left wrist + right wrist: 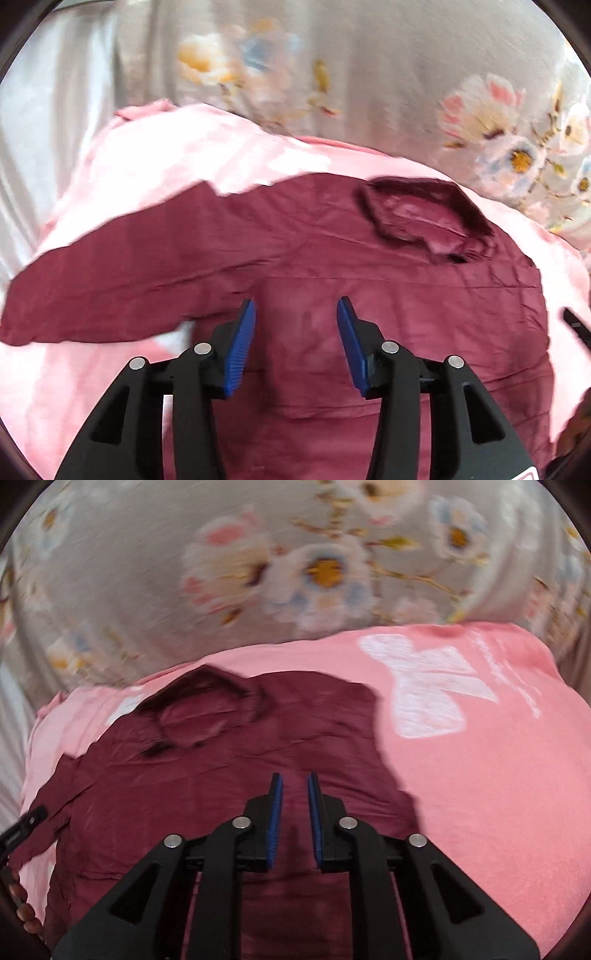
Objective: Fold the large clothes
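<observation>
The maroon collared shirt [332, 266] is lying spread, collar [421, 218] away from the grippers, on a pink cloth [480, 768] over the floral bedsheet [369, 74], probably so the body is lying smooth for folding. In the left wrist view one sleeve [110, 280] is stretching out to the left; the side in the right wrist view is already looking tucked in, though blur is making that uncertain. The left gripper [295, 317] is hovering over the shirt's middle, jaws spread with nothing between them. The right gripper [295, 794] is hanging above the cloth too, jaws only narrowly parted, gripping nothing.
</observation>
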